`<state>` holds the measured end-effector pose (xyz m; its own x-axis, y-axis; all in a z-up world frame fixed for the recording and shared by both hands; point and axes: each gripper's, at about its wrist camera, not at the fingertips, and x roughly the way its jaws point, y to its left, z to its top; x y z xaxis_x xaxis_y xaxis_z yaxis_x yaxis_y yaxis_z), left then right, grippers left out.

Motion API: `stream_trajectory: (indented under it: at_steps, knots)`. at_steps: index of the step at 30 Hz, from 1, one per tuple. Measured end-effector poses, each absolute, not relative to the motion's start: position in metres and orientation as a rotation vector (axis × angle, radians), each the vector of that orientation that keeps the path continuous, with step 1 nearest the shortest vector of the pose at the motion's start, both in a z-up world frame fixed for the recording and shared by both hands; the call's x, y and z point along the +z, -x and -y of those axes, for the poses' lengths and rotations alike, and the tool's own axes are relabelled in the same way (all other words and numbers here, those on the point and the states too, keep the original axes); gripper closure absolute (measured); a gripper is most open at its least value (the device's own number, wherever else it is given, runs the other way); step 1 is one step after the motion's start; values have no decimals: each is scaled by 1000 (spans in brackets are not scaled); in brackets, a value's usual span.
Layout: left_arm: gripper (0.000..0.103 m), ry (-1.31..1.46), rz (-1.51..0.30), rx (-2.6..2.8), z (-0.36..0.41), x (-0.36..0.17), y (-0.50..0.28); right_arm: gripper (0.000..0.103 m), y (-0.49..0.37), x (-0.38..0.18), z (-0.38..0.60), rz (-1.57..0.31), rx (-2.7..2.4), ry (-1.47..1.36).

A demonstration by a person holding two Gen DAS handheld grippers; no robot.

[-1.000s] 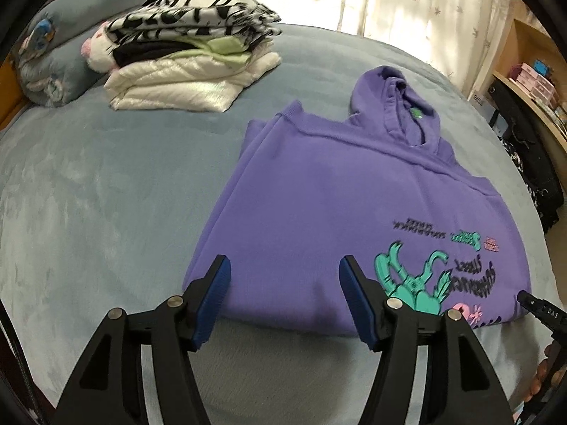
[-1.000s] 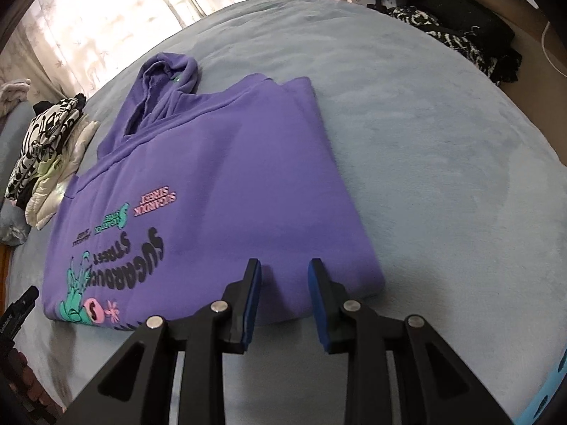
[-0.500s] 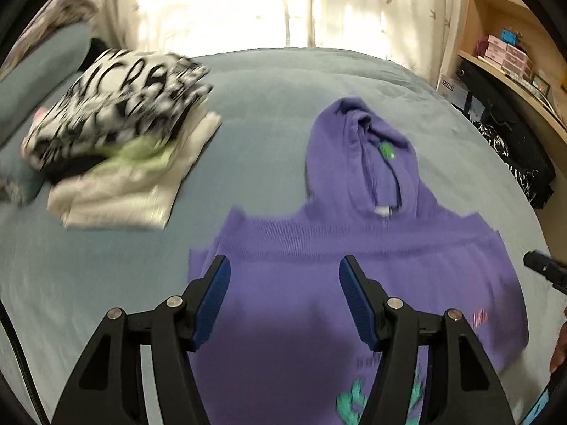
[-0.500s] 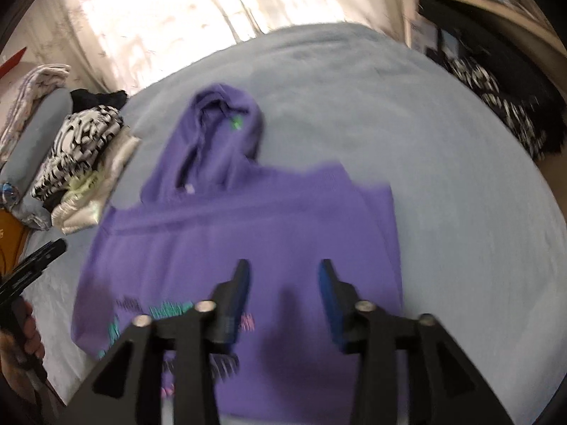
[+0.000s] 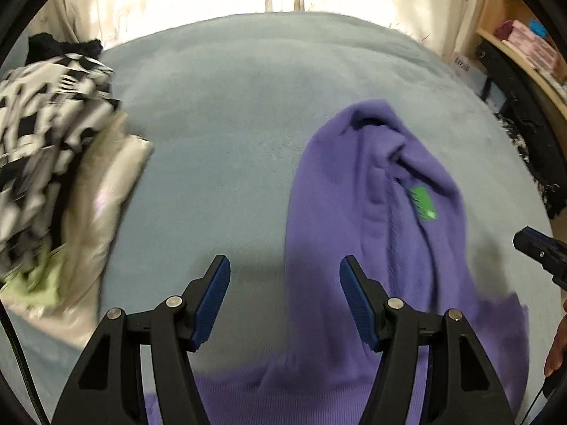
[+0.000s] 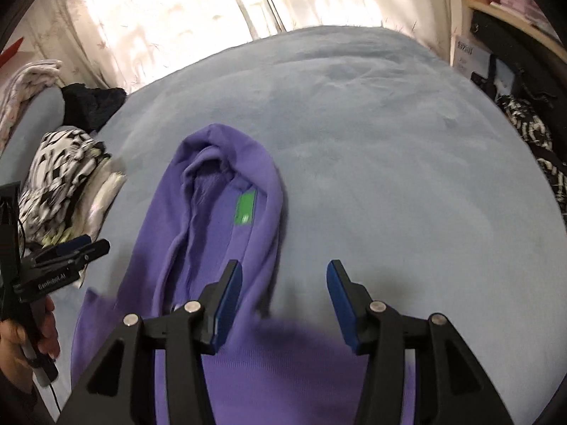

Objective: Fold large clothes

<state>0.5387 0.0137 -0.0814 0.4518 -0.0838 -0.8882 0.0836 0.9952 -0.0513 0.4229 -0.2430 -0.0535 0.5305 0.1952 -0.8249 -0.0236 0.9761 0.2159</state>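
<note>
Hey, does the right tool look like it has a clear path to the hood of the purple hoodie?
Probably yes. The right tool is open and empty, and the hood lies flat on the bed just ahead of it, with nothing between them.

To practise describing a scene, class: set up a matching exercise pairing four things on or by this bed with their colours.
Things:
1. hoodie
2. label
3. bed cover
4. finger pads

Colours:
a. green
b. dark blue
c. purple
d. pale grey-blue

Pairs: 1-c, 2-a, 3-d, 4-b
</note>
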Motion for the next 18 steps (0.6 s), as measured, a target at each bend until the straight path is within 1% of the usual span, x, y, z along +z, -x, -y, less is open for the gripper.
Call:
stream_trajectory:
  at_steps: [4,8,14,16,17,18]
  knots:
    - [40,-13,-1143,-77,-6,-115,-572,53,-466,-79,242,-1052,113,-216]
    - [40,-24,-1173,-70,-2,-137,-590,53,-490,-99,239,-1081,109,-225]
    - [41,41,-1177,-100,-8,-148,-605,53,-511,-116,228,-1105,118,-223]
    - [68,76,-1175,-144,-9,-148,-607,53,-516,-118,224,-1097,122,-226]
    - [99,101,-1175,-173,-9,-148,-607,55,-517,-118,223,-1083,125,-234]
    - [99,120,-1172,-184,-8,-145,-606,70,-517,-118,221,-1074,133,-233]
